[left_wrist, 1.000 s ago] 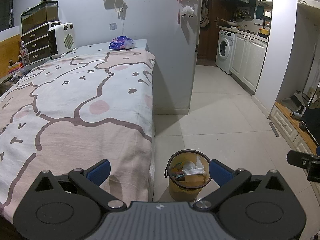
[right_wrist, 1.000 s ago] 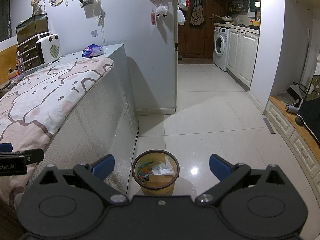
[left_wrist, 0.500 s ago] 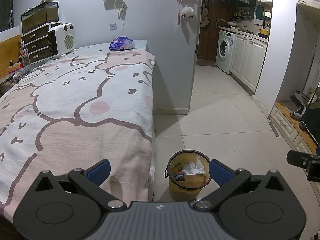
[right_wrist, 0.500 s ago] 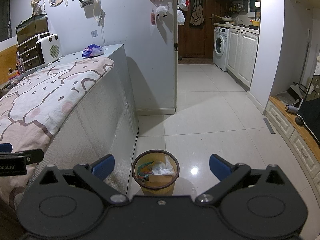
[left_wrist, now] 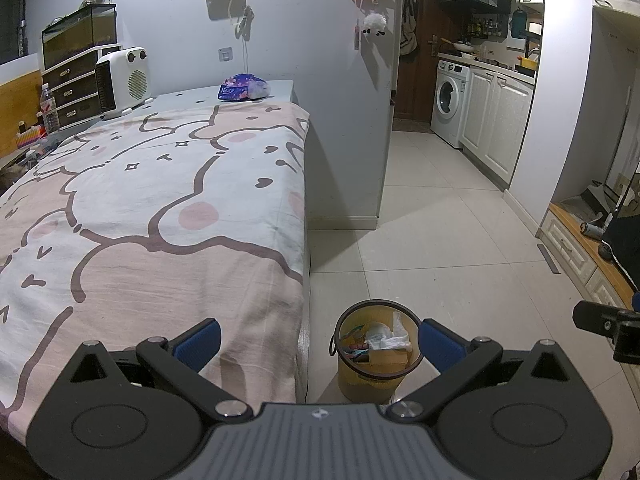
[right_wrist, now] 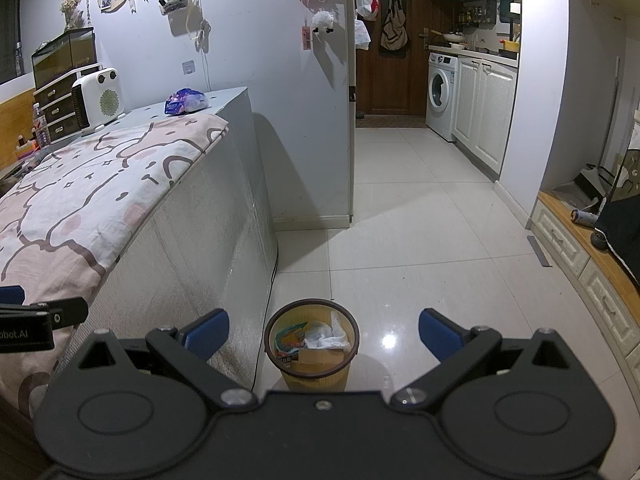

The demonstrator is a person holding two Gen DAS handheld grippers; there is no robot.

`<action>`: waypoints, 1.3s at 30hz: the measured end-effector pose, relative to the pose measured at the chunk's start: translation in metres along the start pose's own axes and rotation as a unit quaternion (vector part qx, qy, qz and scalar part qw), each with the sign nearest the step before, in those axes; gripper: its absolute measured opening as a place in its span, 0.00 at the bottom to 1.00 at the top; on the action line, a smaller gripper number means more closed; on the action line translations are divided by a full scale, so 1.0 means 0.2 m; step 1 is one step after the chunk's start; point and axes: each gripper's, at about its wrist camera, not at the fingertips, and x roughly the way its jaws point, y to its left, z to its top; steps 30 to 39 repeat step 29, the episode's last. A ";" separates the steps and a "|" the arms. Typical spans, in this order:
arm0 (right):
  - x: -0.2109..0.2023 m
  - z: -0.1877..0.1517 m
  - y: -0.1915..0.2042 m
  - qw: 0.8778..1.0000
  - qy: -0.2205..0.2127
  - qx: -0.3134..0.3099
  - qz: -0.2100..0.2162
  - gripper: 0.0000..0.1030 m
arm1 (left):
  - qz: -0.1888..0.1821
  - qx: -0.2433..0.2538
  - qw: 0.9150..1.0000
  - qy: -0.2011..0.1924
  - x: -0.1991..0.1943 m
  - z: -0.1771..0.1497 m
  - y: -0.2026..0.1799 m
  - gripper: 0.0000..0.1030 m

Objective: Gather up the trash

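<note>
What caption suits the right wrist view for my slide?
Open right gripper above a yellow wastebasket holding paper trash, on tile beside the bed.

Pale wall (left_wrist: 304, 20) fills the upper centre, hung with photos and small ornaments. A bed (left_wrist: 160, 200) with a pink-and-white cartoon cover takes the left half. A white heater (left_wrist: 124, 76) and dark drawers (left_wrist: 72, 92) stand at upper left. Glossy light tile floor (left_wrist: 440, 248) runs right toward a washer (left_wrist: 452, 100), white cabinets (left_wrist: 500, 120) and a dark wooden door (right_wrist: 392, 76).
</note>
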 end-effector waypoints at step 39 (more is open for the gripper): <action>0.00 0.00 -0.01 1.000 0.000 0.000 0.000 0.99 | 0.001 0.001 1.000 -0.002 0.00 0.02 -0.01 1.00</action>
